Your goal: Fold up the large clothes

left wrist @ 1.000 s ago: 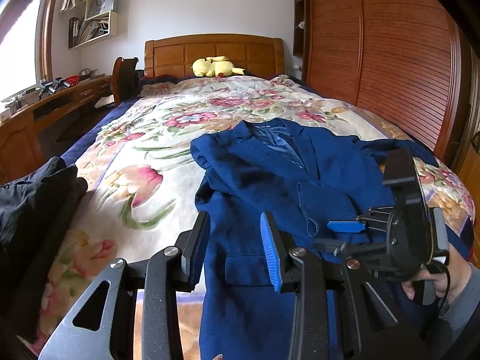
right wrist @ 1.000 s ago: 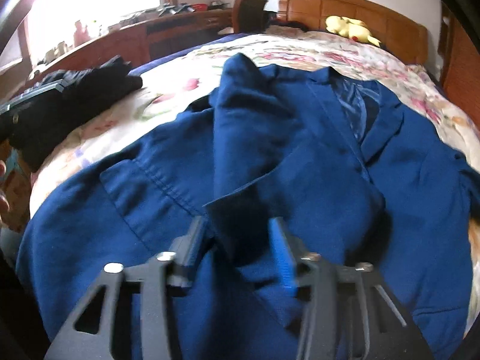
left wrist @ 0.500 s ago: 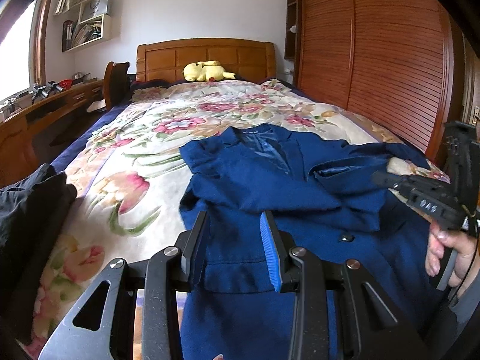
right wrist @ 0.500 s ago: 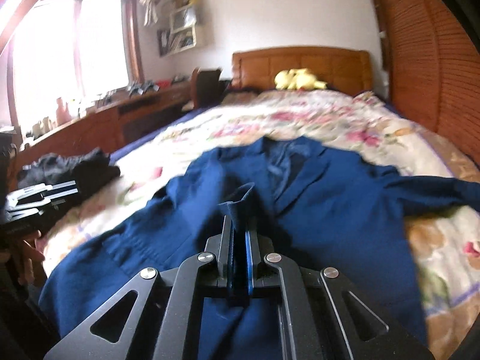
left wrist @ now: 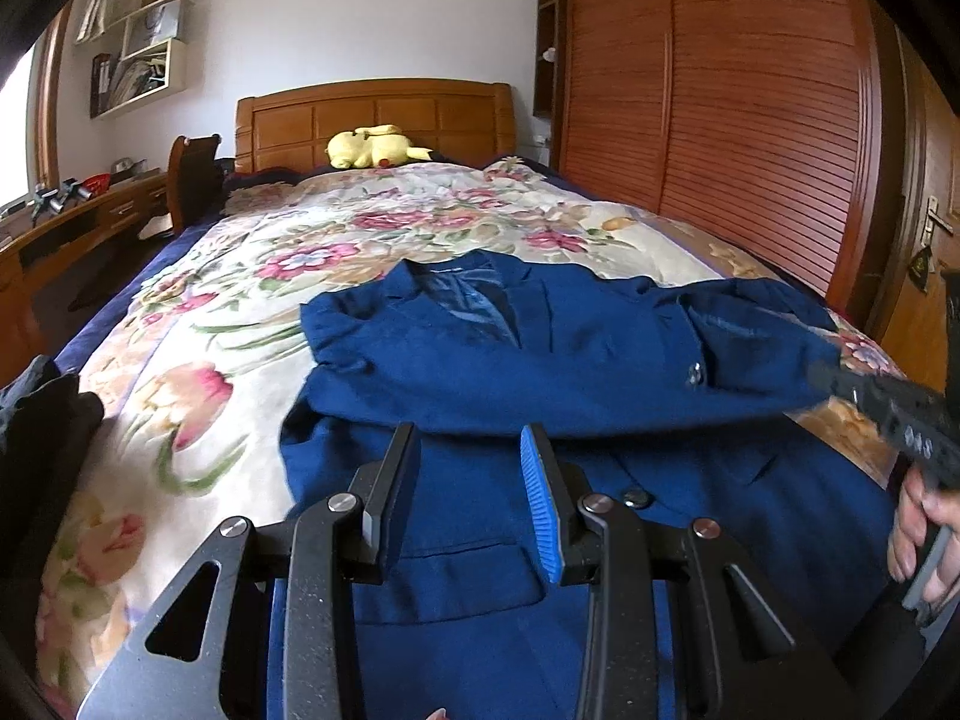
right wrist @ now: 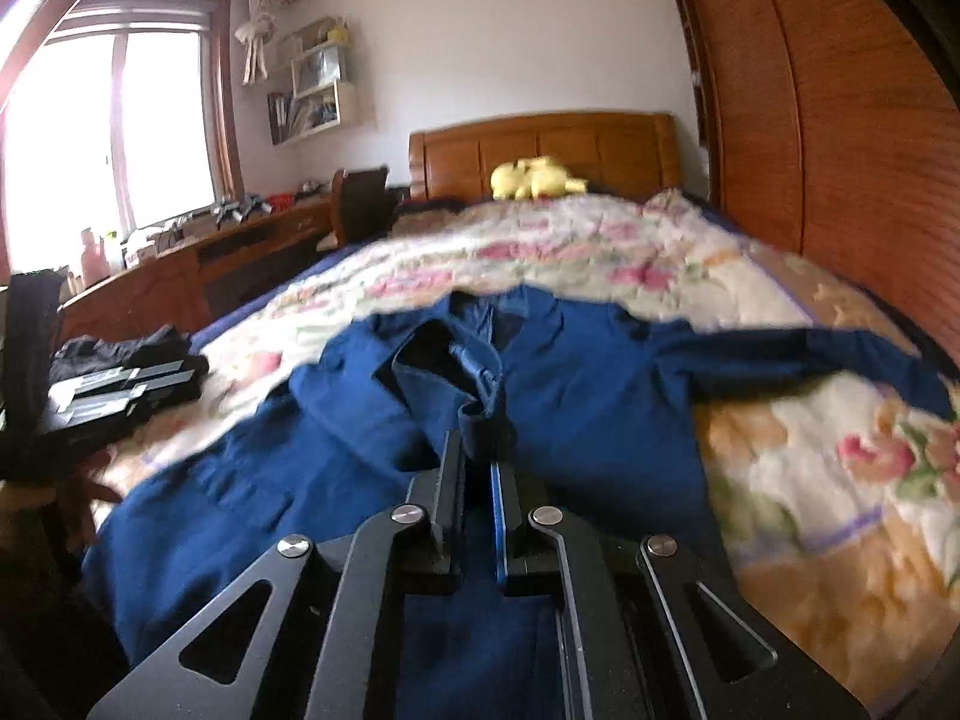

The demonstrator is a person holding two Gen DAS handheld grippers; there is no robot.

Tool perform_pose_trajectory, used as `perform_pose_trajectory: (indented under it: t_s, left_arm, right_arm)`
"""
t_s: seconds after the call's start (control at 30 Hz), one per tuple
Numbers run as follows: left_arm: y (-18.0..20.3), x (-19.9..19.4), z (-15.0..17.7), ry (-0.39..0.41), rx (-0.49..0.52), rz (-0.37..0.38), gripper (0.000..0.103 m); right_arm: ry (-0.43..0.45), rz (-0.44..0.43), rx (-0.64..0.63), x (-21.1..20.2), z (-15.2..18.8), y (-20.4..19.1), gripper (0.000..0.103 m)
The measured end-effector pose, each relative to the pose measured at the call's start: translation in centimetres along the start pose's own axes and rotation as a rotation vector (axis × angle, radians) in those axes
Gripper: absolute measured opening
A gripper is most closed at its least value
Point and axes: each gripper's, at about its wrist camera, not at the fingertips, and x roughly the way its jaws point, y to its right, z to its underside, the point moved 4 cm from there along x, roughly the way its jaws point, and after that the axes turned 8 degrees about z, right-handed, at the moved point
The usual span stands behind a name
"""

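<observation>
1. Where the scene began at its left edge, a heap of dark clothes (left wrist: pixel 42 420) lay on the near corner of the bed (left wrist: pixel 198 360), well apart from the work.
2. Next came the left gripper (left wrist: pixel 468 480), which hovered over the lower front of the blue jacket (left wrist: pixel 540 360). Its jaws stood apart with nothing between them; the pads touched no cloth.
3. At centre, the jacket lay on its back on the floral bedspread, collar toward the headboard (left wrist: pixel 372 114) and hem toward the person. Its long axis ran up the bed, roughly in line with both grippers.
4. A sleeve (left wrist: pixel 600 396) lay folded across the chest from the left shoulder toward the right side.
5. In the right wrist view, the right gripper (right wrist: pixel 477 468) was clamped on a bunched piece of blue fabric (right wrist: pixel 480 414), most likely the cuff of that sleeve, though blur left this uncertain.
6. At the far right, the jacket's other sleeve (right wrist: pixel 810 354) stretched outward across the bedspread, unfolded.
7. Finding: the held fabric lay directly ahead of the right gripper, so the right hand (left wrist: pixel 918 528) was plainly the nearer to carry or place it. The empty left gripper appeared better placed for the hem.
</observation>
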Motion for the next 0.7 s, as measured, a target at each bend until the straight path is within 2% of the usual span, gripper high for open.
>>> perform_pose_trajectory:
  t_s: [0.1,0.2,0.3,0.37,0.6,0.7]
  left_arm:
    - [0.9,0.4,-0.1,-0.003,0.008,0.008,0.036]
    - [1.7,0.9,-0.3,-0.004,0.01,0.014,0.036]
    - [2.4,1.3,-0.5,0.0,0.012,0.017,0.036]
    - [2.7,1.6,-0.5,-0.003,0.016,0.019,0.036]
    - [3.6,2.4,-0.1,-0.027,0.041,0.018,0.036]
    - [3.9,2.7,-0.2,-0.029,0.044,0.023,0.036]
  right_arm:
    - [-0.043,0.022,-0.046,-0.2,1.4,-0.6,0.007]
    - [-0.085,0.047,-0.079,0.1,2.2,-0.4,0.013]
    - [-0.112,0.06,-0.04,0.4,1.8,0.5,0.028]
    - [-0.11,0.074,-0.013,0.2,1.0,1.2,0.044]
    - [-0.118,0.107,0.005,1.1,0.3,2.5,0.046]
    - [-0.172,0.121,-0.011,3.1,0.1,3.4,0.046]
